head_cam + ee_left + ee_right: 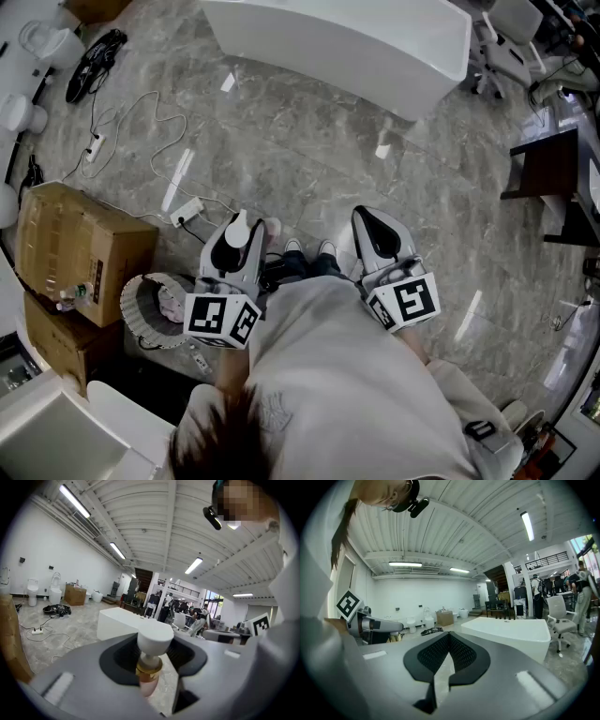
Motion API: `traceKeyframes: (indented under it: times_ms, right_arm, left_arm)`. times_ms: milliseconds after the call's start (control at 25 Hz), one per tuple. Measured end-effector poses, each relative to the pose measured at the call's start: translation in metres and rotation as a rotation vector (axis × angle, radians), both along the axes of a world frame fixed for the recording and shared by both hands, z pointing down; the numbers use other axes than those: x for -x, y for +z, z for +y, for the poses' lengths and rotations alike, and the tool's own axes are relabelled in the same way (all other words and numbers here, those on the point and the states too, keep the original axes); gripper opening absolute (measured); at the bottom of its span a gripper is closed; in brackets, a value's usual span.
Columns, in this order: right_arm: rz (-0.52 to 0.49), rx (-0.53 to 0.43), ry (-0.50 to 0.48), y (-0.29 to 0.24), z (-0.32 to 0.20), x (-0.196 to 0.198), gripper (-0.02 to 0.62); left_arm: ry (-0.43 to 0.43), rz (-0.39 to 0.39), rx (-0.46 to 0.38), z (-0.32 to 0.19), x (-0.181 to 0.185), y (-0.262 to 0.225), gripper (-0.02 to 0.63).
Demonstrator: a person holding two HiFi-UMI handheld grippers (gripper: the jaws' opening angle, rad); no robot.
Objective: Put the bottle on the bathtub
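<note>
Left gripper [242, 230], jaws closed on bottle [150, 670]; bathtub [356, 42] well ahead across the floor.
Bottle: upright between the left jaws, with the white cap and gold collar standing clear above them and the pinkish body clamped below. Judged light, rigid and smooth-walled, so liable to slip or twist. The body just under the collar is the sound hold, not the cap. Right gripper [380, 230]: jaws together, nothing between them, beside the left. Bottle not yet at the bathtub.
</note>
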State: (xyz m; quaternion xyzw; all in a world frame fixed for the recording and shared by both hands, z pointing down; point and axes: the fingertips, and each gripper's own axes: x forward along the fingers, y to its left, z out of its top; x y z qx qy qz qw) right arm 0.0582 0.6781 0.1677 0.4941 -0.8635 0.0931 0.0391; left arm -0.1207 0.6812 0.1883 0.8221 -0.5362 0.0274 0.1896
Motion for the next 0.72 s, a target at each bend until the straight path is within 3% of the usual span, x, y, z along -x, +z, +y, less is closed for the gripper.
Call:
traceKeyframes:
  times_ms: [720]
  right_arm:
    - [-0.011,-0.014,0.001,-0.005,0.01,-0.028,-0.002]
  left_arm:
    - [-0.027,0.015,-0.017,0.013,-0.022,-0.008,0.206]
